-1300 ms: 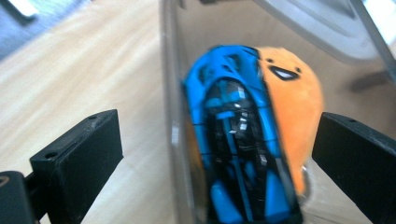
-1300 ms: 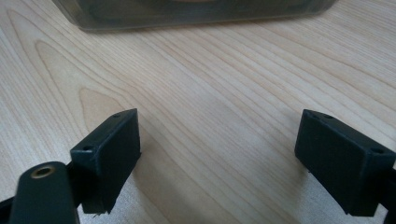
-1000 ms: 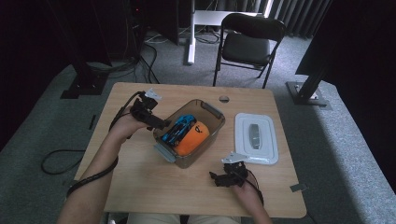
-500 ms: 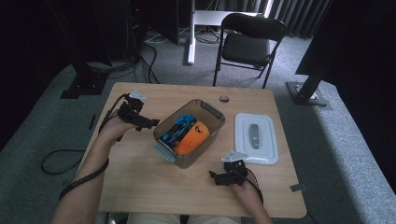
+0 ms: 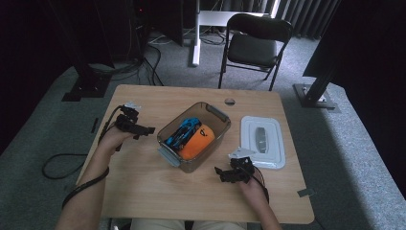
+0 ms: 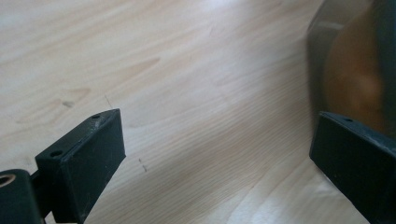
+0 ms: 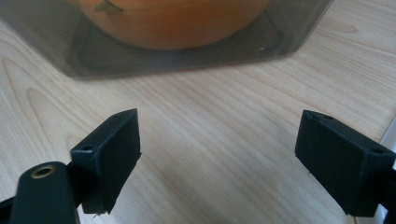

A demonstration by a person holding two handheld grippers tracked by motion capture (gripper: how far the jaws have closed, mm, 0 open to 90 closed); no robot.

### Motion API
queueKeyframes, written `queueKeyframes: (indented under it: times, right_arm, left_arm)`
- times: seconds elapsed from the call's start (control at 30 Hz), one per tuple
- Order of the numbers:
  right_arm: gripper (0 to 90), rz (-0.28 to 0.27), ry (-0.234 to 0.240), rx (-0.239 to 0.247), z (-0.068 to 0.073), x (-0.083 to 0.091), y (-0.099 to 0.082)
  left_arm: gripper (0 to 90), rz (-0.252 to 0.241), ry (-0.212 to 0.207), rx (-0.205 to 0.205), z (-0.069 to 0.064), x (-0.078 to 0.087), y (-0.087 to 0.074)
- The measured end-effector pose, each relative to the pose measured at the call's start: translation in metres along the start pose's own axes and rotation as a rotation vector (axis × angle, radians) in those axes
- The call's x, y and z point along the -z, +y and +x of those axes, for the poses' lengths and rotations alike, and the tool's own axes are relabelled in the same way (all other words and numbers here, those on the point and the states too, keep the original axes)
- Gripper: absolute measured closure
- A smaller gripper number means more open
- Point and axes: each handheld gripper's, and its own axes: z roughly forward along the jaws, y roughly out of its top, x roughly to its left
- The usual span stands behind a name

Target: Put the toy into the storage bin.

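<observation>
**Both grippers open beside the packed bin**

A clear plastic bin [image 5: 194, 136] sits near the middle of the wooden bench [image 5: 143, 191], turned at an angle to the bench edges. Inside it lie an orange object [image 5: 197, 142] and, just beside that on the far-left side, a blue and black item [image 5: 181, 133]; what the blue item is cannot be made out from the high view. The bin's grey clip handles show at its near-left and far-right ends.

The left gripper [image 5: 143, 130] is held just left of the bin, its jaws pointing toward the bin wall but apart from it. In the left gripper view its jaws stand wide with only bare wood between them, and the bin wall [image 6: 348, 65], blurred and showing orange through it, sits at the upper right.

The right gripper [image 5: 221, 174] rests low over the bench just off the bin's near-right corner. In the right gripper view its jaws are also spread wide and empty, aimed at the bin's side, where the orange object [image 7: 173, 21] shows through the plastic.

A white lid [image 5: 262, 142] lies flat on the bench to the right of the bin, near the right gripper.
</observation>
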Motion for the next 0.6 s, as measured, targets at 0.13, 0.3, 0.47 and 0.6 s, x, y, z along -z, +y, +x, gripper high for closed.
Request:
queueKeyframes:
  times: [0.13,0.3,0.47,0.6]
  right_arm:
    - [13.7,-0.011,0.004,-0.028,-0.003,-0.002,0.002]
    - [13.8,-0.012,-0.008,-0.044,-0.008,-0.007,0.008]
    - [13.9,0.009,-0.018,-0.041,-0.013,-0.012,0.015]
    - [13.8,-0.007,-0.015,-0.062,-0.016,-0.014,0.02]
  left_arm:
    - [4.0,-0.008,-0.013,0.012,0.002,-0.012,-0.005]
    - [4.0,0.012,-0.016,0.013,0.001,-0.028,-0.009]
    - [3.9,0.018,-0.007,0.008,0.001,-0.043,-0.013]
    - [3.9,0.004,0.0,0.0,-0.002,-0.053,-0.013]
